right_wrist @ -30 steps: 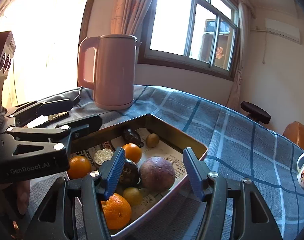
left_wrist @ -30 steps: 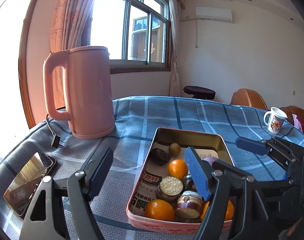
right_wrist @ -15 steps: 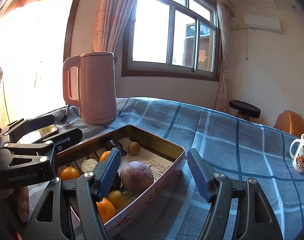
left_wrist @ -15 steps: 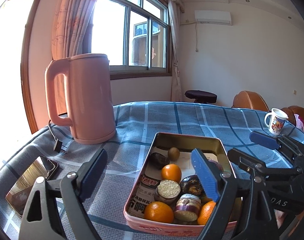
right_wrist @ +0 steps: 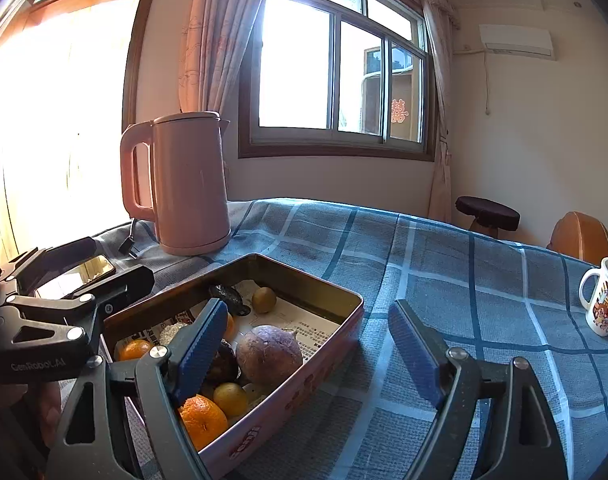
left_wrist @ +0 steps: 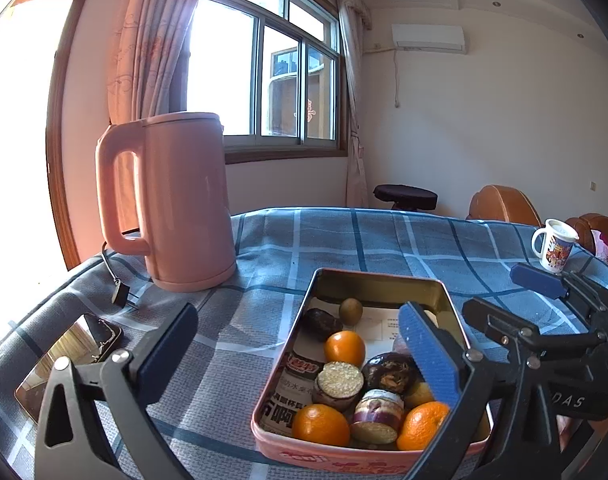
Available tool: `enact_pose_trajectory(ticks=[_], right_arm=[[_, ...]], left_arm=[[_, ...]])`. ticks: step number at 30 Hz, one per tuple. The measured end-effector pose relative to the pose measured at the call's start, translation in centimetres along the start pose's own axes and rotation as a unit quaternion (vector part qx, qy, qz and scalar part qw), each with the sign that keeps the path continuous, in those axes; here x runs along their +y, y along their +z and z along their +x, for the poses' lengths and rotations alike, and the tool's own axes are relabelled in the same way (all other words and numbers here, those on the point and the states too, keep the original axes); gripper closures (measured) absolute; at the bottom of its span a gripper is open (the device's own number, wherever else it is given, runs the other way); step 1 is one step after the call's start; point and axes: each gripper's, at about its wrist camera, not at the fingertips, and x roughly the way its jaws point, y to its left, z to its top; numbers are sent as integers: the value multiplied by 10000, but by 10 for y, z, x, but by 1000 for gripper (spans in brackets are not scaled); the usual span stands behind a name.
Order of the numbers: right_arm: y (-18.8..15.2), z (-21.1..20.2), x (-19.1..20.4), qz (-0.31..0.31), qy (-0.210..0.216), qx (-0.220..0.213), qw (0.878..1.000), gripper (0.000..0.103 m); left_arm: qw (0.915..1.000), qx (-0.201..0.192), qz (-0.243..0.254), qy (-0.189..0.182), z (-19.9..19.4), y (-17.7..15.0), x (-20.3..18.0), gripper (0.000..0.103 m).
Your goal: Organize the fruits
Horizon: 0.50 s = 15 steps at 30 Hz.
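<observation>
Both sets of jaws have just been spreading and grasp nothing: the left gripper [left_wrist: 296,354] straddles the near left wall of the tin [left_wrist: 377,278], the right gripper [right_wrist: 307,344] its right corner. The fruits [left_wrist: 343,347] lie gathered inside, lower centre, apparently already sorted there on the checked surface [right_wrist: 443,264].

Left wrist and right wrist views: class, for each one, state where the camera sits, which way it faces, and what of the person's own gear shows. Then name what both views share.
Left wrist: sits on the left gripper, faces over the fruit tin toward the window; the right gripper shows at right.
Right wrist: sits on the right gripper, faces across the fruit tin; the left gripper shows at left.
Shared: tin, pink kettle, mug, phone, checked tablecloth.
</observation>
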Motion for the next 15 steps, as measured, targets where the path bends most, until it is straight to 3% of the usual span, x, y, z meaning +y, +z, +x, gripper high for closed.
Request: enact_pose_trajectory(ticks=[15], right_arm=[[0, -6, -7, 175, -77, -188, 9996, 17]], left_arm=[[10000, 1, 24, 76, -1, 0, -1, 0]])
